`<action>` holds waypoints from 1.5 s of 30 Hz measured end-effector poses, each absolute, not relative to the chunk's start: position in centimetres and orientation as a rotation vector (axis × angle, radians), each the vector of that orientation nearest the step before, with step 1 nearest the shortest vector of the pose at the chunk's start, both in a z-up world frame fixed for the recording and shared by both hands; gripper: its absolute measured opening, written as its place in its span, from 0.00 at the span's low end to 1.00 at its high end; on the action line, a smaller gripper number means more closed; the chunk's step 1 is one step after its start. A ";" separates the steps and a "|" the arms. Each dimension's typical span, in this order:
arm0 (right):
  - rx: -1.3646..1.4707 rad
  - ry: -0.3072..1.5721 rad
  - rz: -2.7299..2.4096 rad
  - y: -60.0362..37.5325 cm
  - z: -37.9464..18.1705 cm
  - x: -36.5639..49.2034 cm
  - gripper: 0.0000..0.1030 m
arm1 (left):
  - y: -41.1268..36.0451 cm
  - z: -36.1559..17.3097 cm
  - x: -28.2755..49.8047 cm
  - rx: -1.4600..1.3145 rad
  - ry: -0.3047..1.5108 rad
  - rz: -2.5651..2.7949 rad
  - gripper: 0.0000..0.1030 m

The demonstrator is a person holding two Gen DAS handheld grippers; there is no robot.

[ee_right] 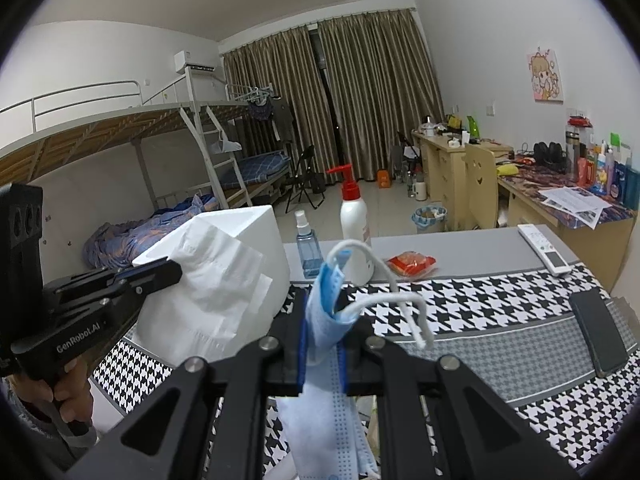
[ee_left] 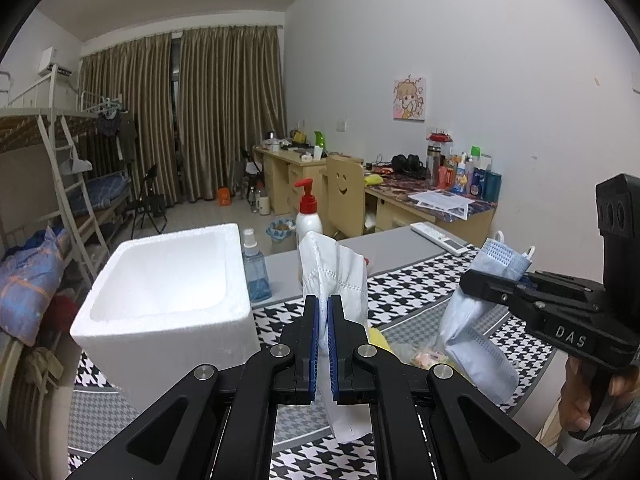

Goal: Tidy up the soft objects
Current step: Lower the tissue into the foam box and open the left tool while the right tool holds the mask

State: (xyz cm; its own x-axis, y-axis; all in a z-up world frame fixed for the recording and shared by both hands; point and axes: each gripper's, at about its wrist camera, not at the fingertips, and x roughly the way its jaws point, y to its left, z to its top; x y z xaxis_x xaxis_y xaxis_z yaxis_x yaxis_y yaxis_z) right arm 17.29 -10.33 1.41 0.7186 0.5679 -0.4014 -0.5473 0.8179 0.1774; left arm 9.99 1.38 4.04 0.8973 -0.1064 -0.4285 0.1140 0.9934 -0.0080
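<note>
Both soft things are lifted, ready for dropping: the left gripper (ee_left: 323, 312) is clamped on a crumpled white tissue (ee_left: 334, 270), the right gripper (ee_right: 322, 334) pinches a pleated blue face mask (ee_right: 326, 320). Next, carry each over the rigid white foam box (ee_left: 168, 280) at ten o'clock of the tissue and let go.

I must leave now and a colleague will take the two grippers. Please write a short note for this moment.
Left gripper: shut on the white tissue, held up beside the foam box.
Right gripper: shut on the blue face mask, above the houndstooth cloth.
Done: both soft items are picked up.
Left: probably to drop them into the box; its visible inside looks empty.
</note>
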 end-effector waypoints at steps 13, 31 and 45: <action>0.010 0.431 0.594 -9.7 2.5 17.3 0.15 | 1.1 5.7 10.2 0.039 0.403 -0.111 0.04; -0.019 0.396 0.616 -8.7 3.6 17.8 0.15 | 2.5 7.6 10.6 0.056 0.359 -0.055 0.04; -0.034 0.383 0.682 -6.3 4.9 18.3 0.15 | 5.1 8.5 11.2 0.052 0.340 0.035 0.04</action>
State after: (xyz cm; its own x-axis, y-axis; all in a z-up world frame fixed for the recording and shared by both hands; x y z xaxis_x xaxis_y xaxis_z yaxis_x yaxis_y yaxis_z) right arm 18.32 -6.27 4.88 0.7096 0.6079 -0.3563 -0.6203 0.7788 0.0934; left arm 11.15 5.12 8.50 0.9422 0.0434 -0.3324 -0.0257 0.9980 0.0574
